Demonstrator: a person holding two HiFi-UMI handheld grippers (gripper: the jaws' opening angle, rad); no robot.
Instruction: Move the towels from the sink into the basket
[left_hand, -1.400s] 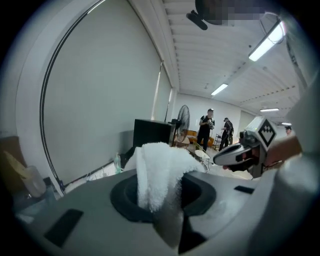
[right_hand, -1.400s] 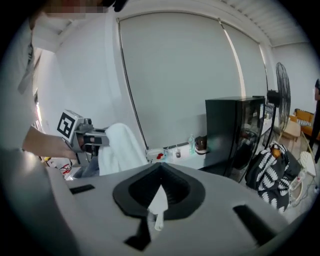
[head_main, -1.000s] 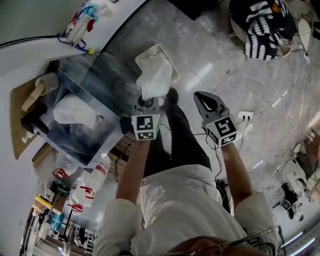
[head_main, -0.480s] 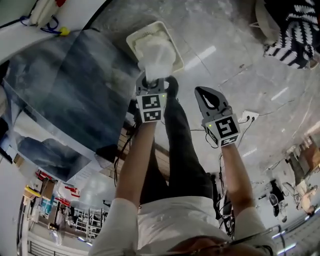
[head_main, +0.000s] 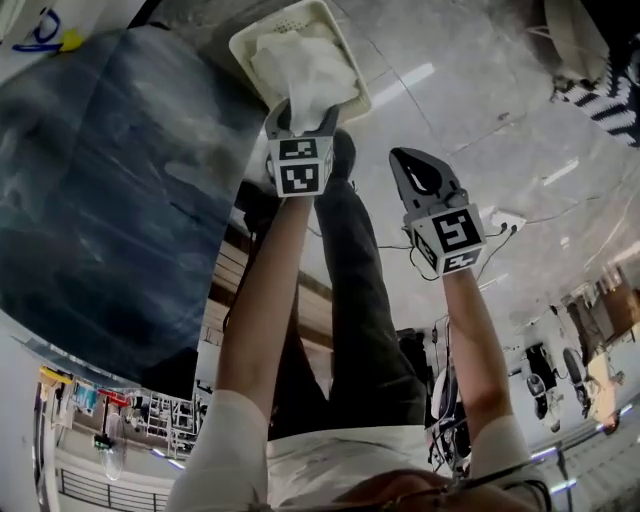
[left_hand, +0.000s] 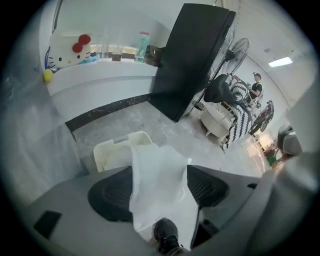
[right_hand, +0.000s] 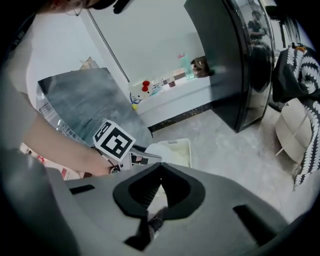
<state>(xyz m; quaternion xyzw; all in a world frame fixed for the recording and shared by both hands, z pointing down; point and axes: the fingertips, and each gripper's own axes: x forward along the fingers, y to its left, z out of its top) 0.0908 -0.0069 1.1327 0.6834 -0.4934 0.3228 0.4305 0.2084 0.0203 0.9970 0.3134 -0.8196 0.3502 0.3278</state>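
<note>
— What's the left hand-held gripper (head_main: 300, 125) doing?

— Its jaws have just been opening and now stand wide. A white towel (head_main: 305, 75) hangs between them, loose; the pads aren't pressing on it.

— And where is that towel, exactly?

— Over the pale plastic basket (left_hand: 111, 150), which sits on the grey marbled floor (head_main: 450, 90). From the head view the cloth runs from the jaws down into the basket. Whether there's a second towel under it I can't tell; it's all one white heap.

— The right hand-held gripper (right_hand: 160, 170)?

— Off to the side of the basket, near the left one but apart from it. Its jaws are together at the tips, nothing between them.

— Which way do they point?

— Both steeply down toward the floor, with the person's arms stretched out over it.
</note>
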